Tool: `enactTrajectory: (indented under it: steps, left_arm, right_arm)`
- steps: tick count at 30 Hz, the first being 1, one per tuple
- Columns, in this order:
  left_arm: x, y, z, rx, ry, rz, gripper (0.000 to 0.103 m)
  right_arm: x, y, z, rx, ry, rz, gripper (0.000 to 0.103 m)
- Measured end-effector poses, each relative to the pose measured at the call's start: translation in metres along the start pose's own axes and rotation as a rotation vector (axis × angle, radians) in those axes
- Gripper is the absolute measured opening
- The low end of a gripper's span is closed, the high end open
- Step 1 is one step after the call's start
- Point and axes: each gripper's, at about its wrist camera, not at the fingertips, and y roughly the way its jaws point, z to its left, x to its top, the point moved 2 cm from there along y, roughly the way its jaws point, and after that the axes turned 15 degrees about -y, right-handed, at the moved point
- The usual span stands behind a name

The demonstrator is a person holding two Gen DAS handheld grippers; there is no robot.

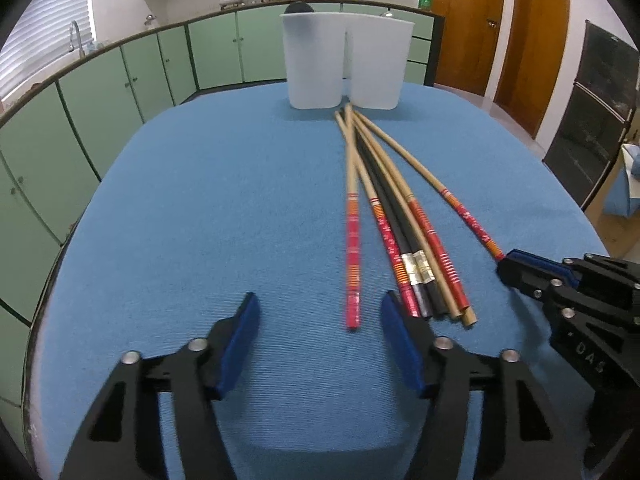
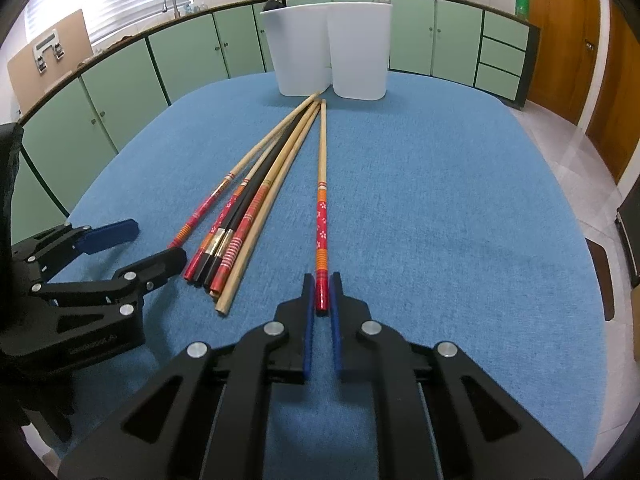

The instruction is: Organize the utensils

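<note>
A table covered in blue cloth [image 1: 208,208] fills both views, with green kitchen cabinets [image 1: 120,84] behind it. At the far edge stands a white two-compartment holder [image 1: 344,66], upright. A fan of chopsticks [image 1: 394,216] lies on the cloth, thin tips touching just before the holder, red-patterned handles spread toward the cameras.

The left gripper [image 1: 320,316] sits low over the cloth with its blue-padded jaws about half open; the red handle of one chopstick [image 1: 353,264] lies between them, not pressed by either pad.

The right gripper [image 2: 322,296] has its jaws closed on the red end of a separate chopstick [image 2: 322,208] lying apart from the fan.
</note>
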Motion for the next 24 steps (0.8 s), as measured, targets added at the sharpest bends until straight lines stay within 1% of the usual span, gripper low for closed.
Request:
enactTrajectory:
  steps: [1,2,3,5,6,7,8,13,16,19,24]
  left_arm:
    - [0.0,-0.001,-0.002,-0.013,-0.001,0.0,0.047]
    - [0.0,-0.001,-0.003,-0.02,-0.004,-0.001,0.037]
    - [-0.001,-0.001,-0.003,-0.023,-0.006,-0.002,0.032]
    - [0.0,-0.001,-0.005,-0.04,-0.011,0.0,0.016]
    - [0.0,-0.002,-0.006,-0.044,-0.015,0.001,0.013]
    - [0.0,-0.001,-0.007,-0.049,-0.017,0.002,0.008]
    - [-0.001,-0.001,-0.008,-0.054,-0.016,0.004,0.006]
    - [0.001,-0.003,-0.007,-0.059,-0.035,0.003,0.006]
    - [0.003,-0.009,-0.003,-0.062,-0.052,-0.006,0.006]
    - [0.007,-0.022,0.0,-0.059,-0.054,-0.037,0.006]
    - [0.025,-0.056,0.002,-0.072,-0.05,-0.122,0.006]
  right_arm:
    - [0.0,0.0,0.0,-0.001,-0.001,0.0,0.008]
    - [0.0,0.0,0.001,-0.002,-0.002,0.001,0.008]
    - [0.0,0.0,0.001,-0.003,-0.003,0.0,0.008]
    - [0.0,0.0,0.0,-0.003,-0.002,-0.001,0.007]
    - [0.0,0.0,-0.001,-0.002,0.001,-0.001,0.006]
    - [-0.001,0.0,-0.002,0.0,0.003,-0.002,0.006]
    - [-0.001,0.0,-0.003,0.005,0.008,-0.004,0.006]
    - [-0.001,-0.002,-0.006,0.019,0.03,-0.017,0.005]
    - [0.001,-0.009,-0.01,0.01,0.035,-0.039,0.005]
    - [0.005,-0.019,-0.013,-0.001,0.029,-0.066,0.005]
    - [0.02,-0.044,-0.022,-0.017,0.014,-0.131,0.005]
